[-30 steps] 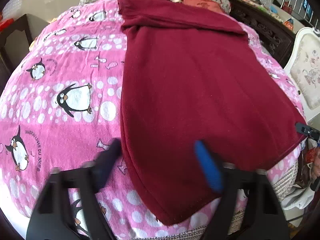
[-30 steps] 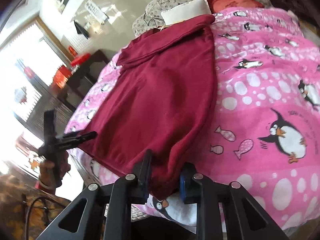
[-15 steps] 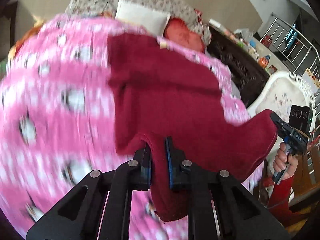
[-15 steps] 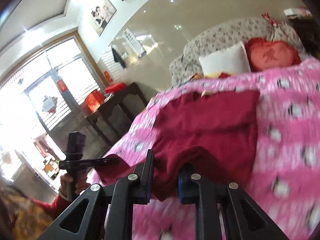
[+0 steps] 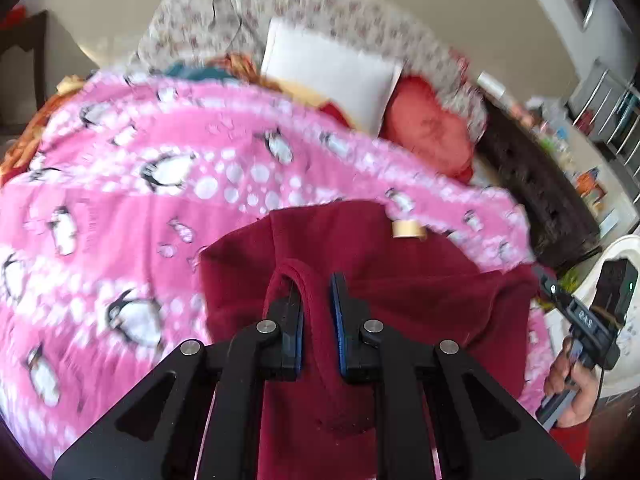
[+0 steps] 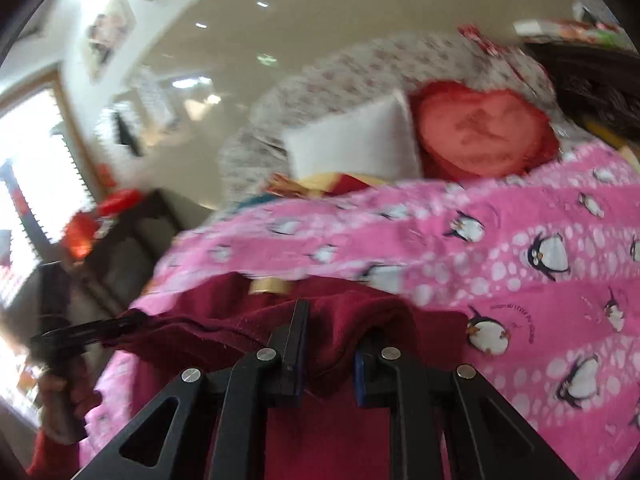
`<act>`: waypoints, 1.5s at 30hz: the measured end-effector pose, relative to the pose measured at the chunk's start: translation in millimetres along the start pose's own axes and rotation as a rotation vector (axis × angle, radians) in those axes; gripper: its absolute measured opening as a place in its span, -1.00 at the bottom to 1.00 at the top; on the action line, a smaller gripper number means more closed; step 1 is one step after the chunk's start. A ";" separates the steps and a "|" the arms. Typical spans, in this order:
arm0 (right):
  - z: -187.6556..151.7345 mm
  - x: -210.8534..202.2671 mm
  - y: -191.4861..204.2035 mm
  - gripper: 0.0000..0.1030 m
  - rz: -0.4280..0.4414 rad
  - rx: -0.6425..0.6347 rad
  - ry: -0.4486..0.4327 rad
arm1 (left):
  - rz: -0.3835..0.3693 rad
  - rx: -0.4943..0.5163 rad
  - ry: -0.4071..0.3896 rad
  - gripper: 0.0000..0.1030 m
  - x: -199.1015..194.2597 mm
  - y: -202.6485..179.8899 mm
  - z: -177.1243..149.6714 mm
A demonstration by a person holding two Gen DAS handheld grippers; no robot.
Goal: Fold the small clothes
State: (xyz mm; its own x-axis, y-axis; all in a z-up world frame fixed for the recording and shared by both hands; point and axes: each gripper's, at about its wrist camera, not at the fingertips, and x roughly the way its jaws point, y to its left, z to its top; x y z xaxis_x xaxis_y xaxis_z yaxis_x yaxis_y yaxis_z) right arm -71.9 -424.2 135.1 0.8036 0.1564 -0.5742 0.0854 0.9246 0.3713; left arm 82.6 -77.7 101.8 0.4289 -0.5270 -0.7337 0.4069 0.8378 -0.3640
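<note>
I hold a tool in each hand over a bed covered by a pink penguin blanket [image 5: 120, 216]. My left tool [image 5: 316, 328] is pinching a hemmed edge of a dark red garment [image 5: 420, 292], and my right tool [image 6: 328, 352] is pinching another part of the same edge. The cloth bunches up between each pair of fingers and hangs below them, lifted off the bed. The rest of the garment lies just ahead of both tools, spreading toward the pillows, with a small tan label [image 5: 408, 230] at its far end. Its long axis seems to run straight away from me, so I judge the held edge must travel forward to meet that far end. The left view shows my right tool off to the side; the right view shows a bright window [image 6: 36, 184] instead.
</note>
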 end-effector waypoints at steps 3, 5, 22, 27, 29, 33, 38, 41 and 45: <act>5.6 32.6 -19.5 -0.45 -0.022 0.037 0.068 | -0.021 -0.064 0.066 -0.75 23.9 15.9 11.3; 5.7 22.0 -23.8 -0.26 0.012 0.055 0.031 | -0.075 -0.103 0.081 -0.72 18.9 23.6 14.6; -7.2 -3.0 39.8 -0.13 -0.017 -0.130 0.010 | -0.139 -0.040 0.058 -0.25 -17.1 -3.5 27.6; -9.9 37.9 29.2 -0.13 -0.084 -0.110 0.117 | -0.160 -0.088 -0.083 0.78 -44.2 2.0 39.4; -11.8 55.1 22.8 -0.13 -0.134 -0.110 0.158 | -0.157 -0.091 -0.085 0.78 -50.5 0.4 38.2; -10.3 60.2 15.7 -0.13 -0.165 -0.088 0.158 | -0.111 -0.003 -0.074 0.78 -52.0 -17.3 19.6; -8.3 31.9 27.3 -0.13 -0.168 -0.120 0.064 | 0.039 0.092 -0.063 0.78 -24.1 -32.1 -12.1; -2.4 37.4 15.9 -0.13 -0.305 -0.109 0.056 | 0.128 0.096 -0.059 0.78 7.9 -29.4 -16.0; 0.1 72.4 -13.2 -0.11 -0.329 -0.056 0.162 | 0.207 0.070 -0.031 0.78 46.0 -15.1 -11.1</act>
State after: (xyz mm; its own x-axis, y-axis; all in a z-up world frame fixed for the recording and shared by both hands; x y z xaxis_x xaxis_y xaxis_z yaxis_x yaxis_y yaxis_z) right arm -14.7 -425.1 88.6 0.6345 -0.1038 -0.7659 0.2882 0.9513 0.1098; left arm 87.3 -113.0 67.2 0.5334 -0.3494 -0.7703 0.3618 0.9174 -0.1656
